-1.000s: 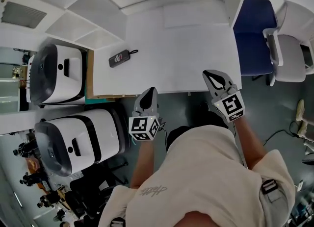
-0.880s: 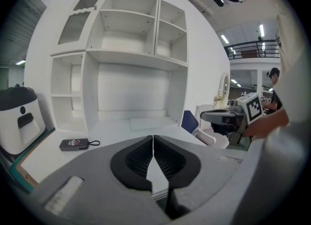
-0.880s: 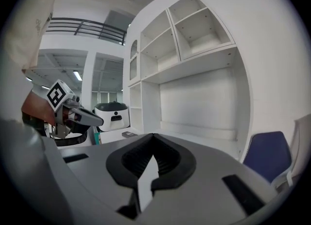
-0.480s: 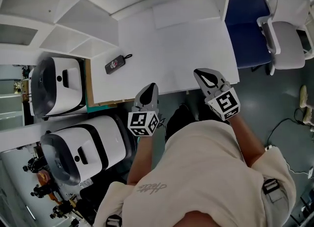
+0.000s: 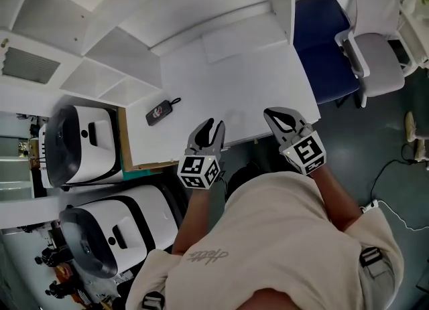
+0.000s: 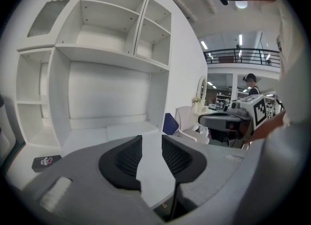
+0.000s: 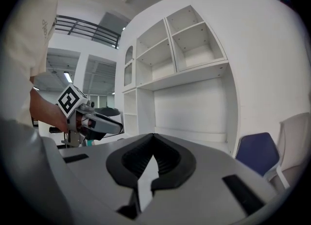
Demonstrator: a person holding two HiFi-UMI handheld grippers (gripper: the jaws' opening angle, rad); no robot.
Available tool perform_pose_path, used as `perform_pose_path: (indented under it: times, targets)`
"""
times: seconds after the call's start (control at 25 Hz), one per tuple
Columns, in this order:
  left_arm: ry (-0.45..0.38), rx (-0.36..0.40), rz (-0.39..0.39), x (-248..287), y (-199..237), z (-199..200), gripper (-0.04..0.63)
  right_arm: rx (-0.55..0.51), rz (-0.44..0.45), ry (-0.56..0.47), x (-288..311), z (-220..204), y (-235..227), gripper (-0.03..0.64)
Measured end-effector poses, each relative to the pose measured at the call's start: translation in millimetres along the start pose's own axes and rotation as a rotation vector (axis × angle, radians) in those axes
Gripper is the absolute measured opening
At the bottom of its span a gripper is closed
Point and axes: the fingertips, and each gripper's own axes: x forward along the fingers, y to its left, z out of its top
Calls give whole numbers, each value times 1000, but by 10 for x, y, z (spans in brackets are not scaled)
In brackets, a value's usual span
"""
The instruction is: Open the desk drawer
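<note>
The white desk (image 5: 228, 67) fills the middle of the head view; no drawer front shows in any view. My left gripper (image 5: 209, 130) hovers over the desk's front edge, its jaws opening with nothing between them; the left gripper view shows bare desktop (image 6: 116, 134) through the gap of the left gripper (image 6: 151, 140). To its right, my right gripper (image 5: 281, 116) hangs at the same front edge with its tips together and nothing in them. In the right gripper view the right gripper (image 7: 153, 136) is shut, and the left gripper (image 7: 116, 128) shows at the left.
A black key fob (image 5: 161, 111) lies on the desk's left part. White shelves (image 5: 100, 54) rise behind and to the left. Two white machines (image 5: 80, 144) stand left of the desk. A blue chair (image 5: 322, 41) and a white chair (image 5: 375, 54) stand at the right.
The left gripper's jaws have gone from shut to open. Both grippers have shifted a little forward over the desk's front edge, and the head view has tilted.
</note>
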Motion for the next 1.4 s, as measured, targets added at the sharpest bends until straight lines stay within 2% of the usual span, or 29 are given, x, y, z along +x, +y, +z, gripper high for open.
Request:
perform_pose_path:
  times: [0.32,0.6,0.92,1.24,1.4]
  targets:
    - [56,-33,-28,0,-107,-312,120,7,8,20,-93,-97,57,-3]
    - [191,-143,-21,35,-93,-1003,120,35,16,64,-102,-330,26,-2]
    - [353,-281,-59,282,-219,-1776,120,51,27,142,-78,-662,-169,-3]
    - [478,-406,-62,447,-415,-2541,119,50,69,199,45,-892,-290,-3]
    - [523,-438,-54,615,-423,-2849,118,43,89,218,113,-983,-325,-2]
